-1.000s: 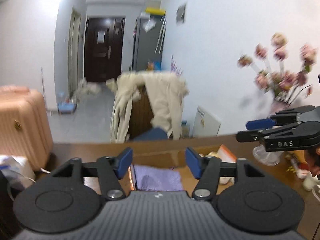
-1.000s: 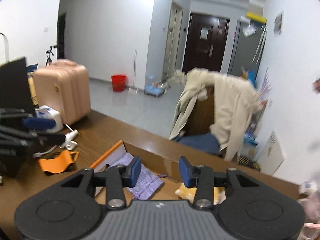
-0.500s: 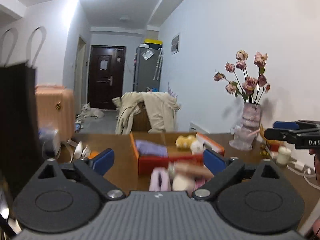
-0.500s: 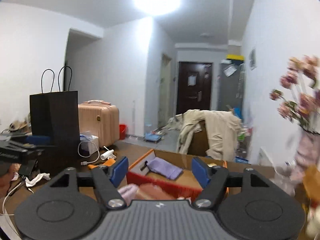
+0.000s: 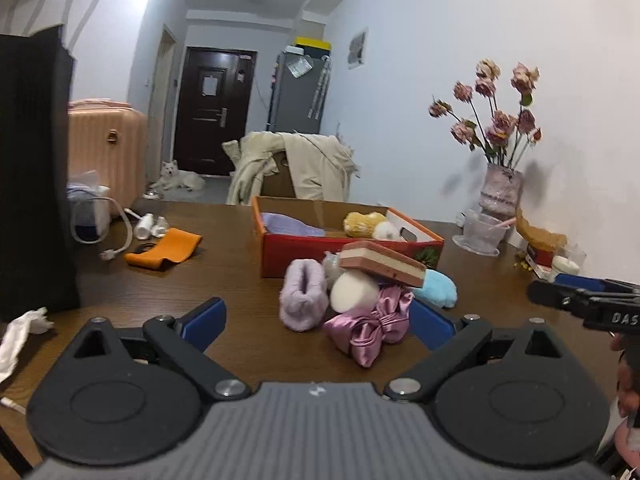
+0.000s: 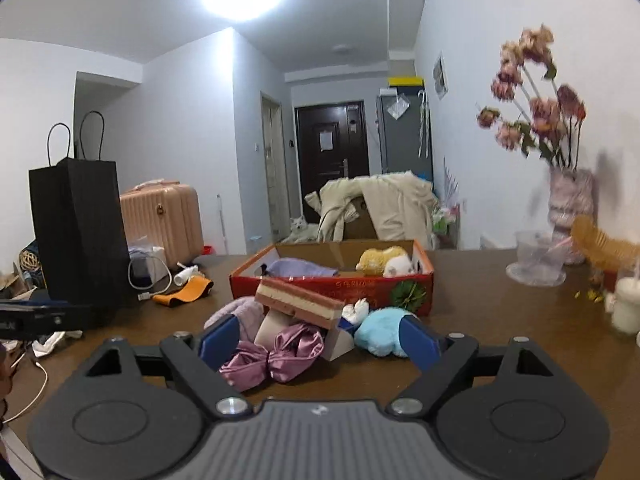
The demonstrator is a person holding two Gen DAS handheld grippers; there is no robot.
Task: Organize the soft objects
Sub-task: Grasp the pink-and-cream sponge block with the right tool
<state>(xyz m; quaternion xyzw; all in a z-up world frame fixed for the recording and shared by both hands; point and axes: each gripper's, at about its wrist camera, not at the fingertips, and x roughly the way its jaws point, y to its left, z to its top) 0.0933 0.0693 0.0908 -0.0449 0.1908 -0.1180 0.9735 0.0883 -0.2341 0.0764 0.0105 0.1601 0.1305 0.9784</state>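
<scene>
A pile of soft things lies on the brown table before a red cardboard box (image 5: 320, 250) (image 6: 332, 286). It holds a lilac fluffy slipper (image 5: 302, 294) (image 6: 236, 314), a pink satin scrunchie (image 5: 368, 330) (image 6: 276, 354), a layered pink sponge (image 5: 382, 264) (image 6: 298, 302), a white foam roll (image 5: 354, 290) and a light blue plush (image 5: 436, 286) (image 6: 380, 330). The box holds a lilac cloth (image 5: 288, 224) (image 6: 300, 268) and a yellow plush (image 5: 362, 222) (image 6: 380, 260). My left gripper (image 5: 318, 322) and right gripper (image 6: 320, 338) are open and empty, just short of the pile.
A black paper bag (image 5: 34, 168) (image 6: 80, 232) stands at the left. An orange strap (image 5: 164, 250), a white cable and a charger lie left of the box. A vase of flowers (image 5: 500, 196) (image 6: 570, 208), a clear bowl and a candle are at the right.
Both grippers have pulled back from over the box and opened wide. The pile of soft things in front of the box has come into view between the fingers.
</scene>
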